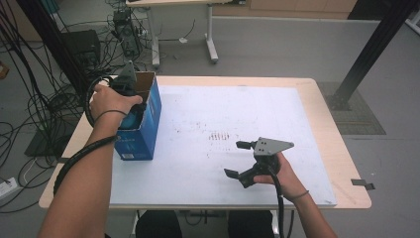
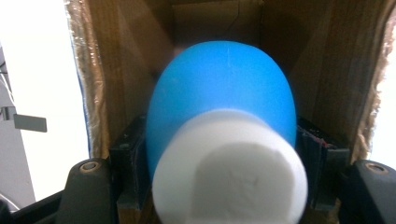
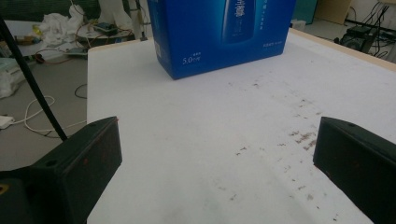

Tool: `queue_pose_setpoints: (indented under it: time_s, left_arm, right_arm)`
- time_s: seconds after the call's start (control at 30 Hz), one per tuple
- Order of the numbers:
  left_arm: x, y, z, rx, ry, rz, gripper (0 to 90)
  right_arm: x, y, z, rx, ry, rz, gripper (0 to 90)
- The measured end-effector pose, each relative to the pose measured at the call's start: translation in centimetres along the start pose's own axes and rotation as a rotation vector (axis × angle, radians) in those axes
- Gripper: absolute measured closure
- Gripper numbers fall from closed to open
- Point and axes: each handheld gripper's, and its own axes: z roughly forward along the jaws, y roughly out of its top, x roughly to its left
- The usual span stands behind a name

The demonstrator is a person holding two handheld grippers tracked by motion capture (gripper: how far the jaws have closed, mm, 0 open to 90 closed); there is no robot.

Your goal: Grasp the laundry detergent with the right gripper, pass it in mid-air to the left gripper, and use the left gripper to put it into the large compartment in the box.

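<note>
Left gripper point(image 1: 132, 101) is down inside the blue box point(image 1: 148, 121), jaws loosening off the blue bottle point(image 2: 222, 100) between them, so the drop-in's basically done. Right gripper point(image 1: 242, 161) idles wide open.

High view: even, diffuse overhead light, moderate brightness; soft, short shadows under the blue carton point(image 1: 140, 119) and right gripper point(image 1: 241, 159) on the white table mat point(image 1: 233, 124). Image soft, low resolution, mild wide-angle bowing at the edges.

Left gripper view: dim carton interior, blown-out white at both side edges. Blue bottle point(image 2: 222, 98) and its white cap point(image 2: 229, 170) too close, strongly out of focus.

Right gripper view: bright, slightly washed mat; near jaws blurred, carton print reasonably sharp, 2 upper corners dimmer.
</note>
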Motion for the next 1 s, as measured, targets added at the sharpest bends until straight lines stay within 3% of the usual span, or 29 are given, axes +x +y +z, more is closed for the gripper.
queue_pose_setpoints:
  time_s: [0.17,0.6,0.87,1.0]
  left_arm:
    - [-0.5,-0.1,-0.6,-0.002,0.024,0.006,31.8]
    - [-0.8,-0.8,-1.9,-0.021,0.032,0.008,30.9]
    - [-0.8,-1.4,-3.7,-0.047,0.018,0.015,30.1]
    - [-1.4,-1.5,-4.9,-0.053,0.032,0.034,30.2]
  right_arm:
    - [0.1,-0.1,-0.2,-0.002,-0.004,0.002,1.0]
    - [0.3,0.1,-0.4,-0.006,-0.004,-0.005,1.0]
    - [0.5,0.3,-0.5,-0.004,-0.008,-0.011,1.0]
    - [0.6,0.3,-0.5,-0.007,-0.009,-0.013,1.0]
